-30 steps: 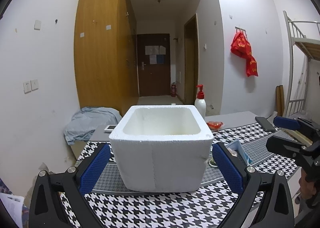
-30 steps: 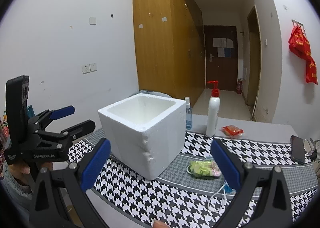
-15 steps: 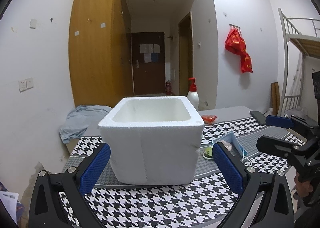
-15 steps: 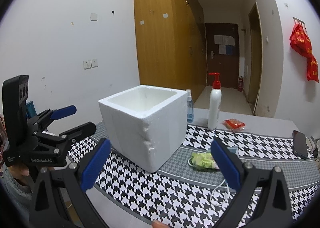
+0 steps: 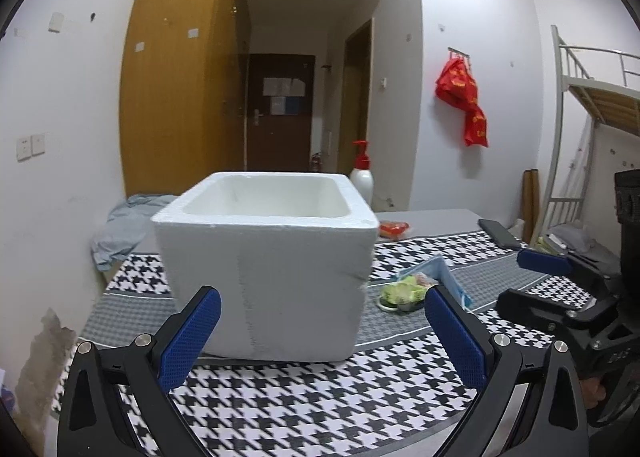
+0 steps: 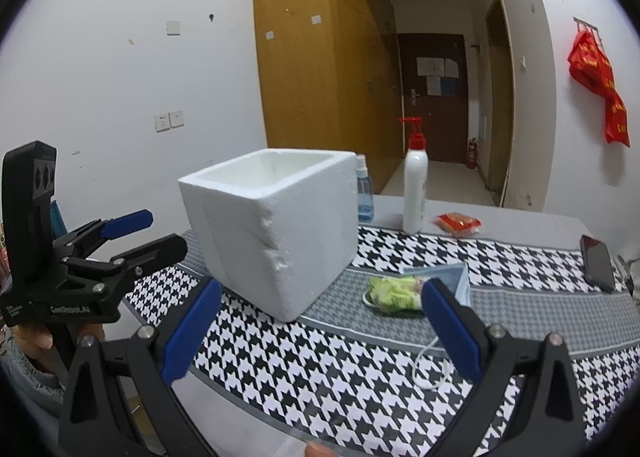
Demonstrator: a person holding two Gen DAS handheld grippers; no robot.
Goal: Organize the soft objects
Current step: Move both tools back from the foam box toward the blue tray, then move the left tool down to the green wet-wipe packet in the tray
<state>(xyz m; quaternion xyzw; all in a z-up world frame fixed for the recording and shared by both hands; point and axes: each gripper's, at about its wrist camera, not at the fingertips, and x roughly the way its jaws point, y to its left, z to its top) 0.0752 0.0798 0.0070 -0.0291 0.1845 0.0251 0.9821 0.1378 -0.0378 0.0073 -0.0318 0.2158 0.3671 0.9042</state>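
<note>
A green soft object (image 6: 394, 291) lies on the grey band of the houndstooth tablecloth (image 6: 328, 373), just right of the white foam box (image 6: 276, 225) and touching a light-blue face mask (image 6: 450, 277) that sits at its far side. In the left wrist view the same green item (image 5: 402, 291) shows beside the box's (image 5: 264, 273) right wall, with the mask (image 5: 436, 271) propped behind it. The box stands upright and open-topped; its interior is only partly visible, and no contents can be made out.

The right gripper (image 6: 320, 327) is held level above the near table edge, fingers pointing toward the box corner and the green item, jaws spread wide with nothing between the blue pads (image 6: 192, 331). The left gripper (image 5: 322, 337) is likewise held low and level, aimed squarely at the box's front wall, jaws wide apart and holding nothing. Each tool appears in the other's view: the left one at the left margin with a hand (image 6: 36, 341) under it, the right one at the right margin.

Behind the box stand a white pump bottle (image 6: 414, 187) and a small spray bottle (image 6: 364, 197). A red packet (image 6: 458, 223) and a dark phone (image 6: 598, 263) lie farther right.
</note>
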